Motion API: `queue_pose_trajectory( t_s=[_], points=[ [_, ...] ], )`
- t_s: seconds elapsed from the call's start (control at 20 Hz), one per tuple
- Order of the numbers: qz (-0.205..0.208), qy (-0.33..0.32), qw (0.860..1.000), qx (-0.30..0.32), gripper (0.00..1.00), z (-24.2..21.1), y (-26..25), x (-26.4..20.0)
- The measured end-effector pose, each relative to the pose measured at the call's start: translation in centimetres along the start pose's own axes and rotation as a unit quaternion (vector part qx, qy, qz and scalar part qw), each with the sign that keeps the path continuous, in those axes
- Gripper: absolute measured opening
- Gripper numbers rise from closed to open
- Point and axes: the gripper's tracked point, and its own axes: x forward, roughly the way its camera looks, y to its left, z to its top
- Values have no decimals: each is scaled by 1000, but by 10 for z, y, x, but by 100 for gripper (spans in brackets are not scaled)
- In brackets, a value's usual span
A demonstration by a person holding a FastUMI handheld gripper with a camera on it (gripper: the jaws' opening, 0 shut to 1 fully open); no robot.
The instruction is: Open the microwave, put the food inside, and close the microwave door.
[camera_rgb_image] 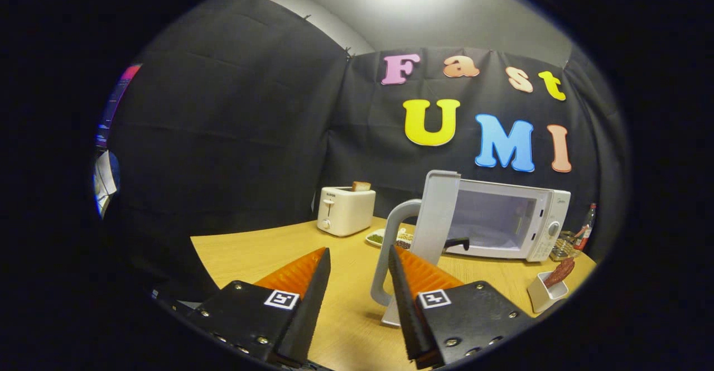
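Wooden tabletop (251,254) carries everything I see. My tongs (360,265) hang open, holding nothing. Just beyond their right finger the microwave (510,223) door (432,217) stands swung wide, its handle (390,248) nearest me. Food (559,272) sits in a white cup (544,295) right of it; a toaster (346,210) and a plate (385,238) stand behind.

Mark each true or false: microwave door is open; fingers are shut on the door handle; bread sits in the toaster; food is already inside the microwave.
1. The microwave door is open. True.
2. The gripper is shut on the handle. False: its fingers are spread, gripping nothing.
3. Bread sits in the toaster. True.
4. Food is inside the microwave. False: it sits in a white cup on the table.
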Motion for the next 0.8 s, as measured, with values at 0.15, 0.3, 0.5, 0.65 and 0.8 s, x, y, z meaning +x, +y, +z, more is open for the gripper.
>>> queue_pose_trajectory(
  t_s=[0.15, 0.3, 0.5, 0.65, 0.8],
  points=[
    [13, -26, 1000, -7, 82, 17, -19, -15],
    [23, -23, 999, 3, 92, 18, -39, -25],
    [16, -17, 999, 30, 96, 17, -78, -41],
    [-10, -16, 998, 56, 96, 17, -127, -52],
    [-62, -10, 997, 55, 95, 11, -194, -63]
  ],
)
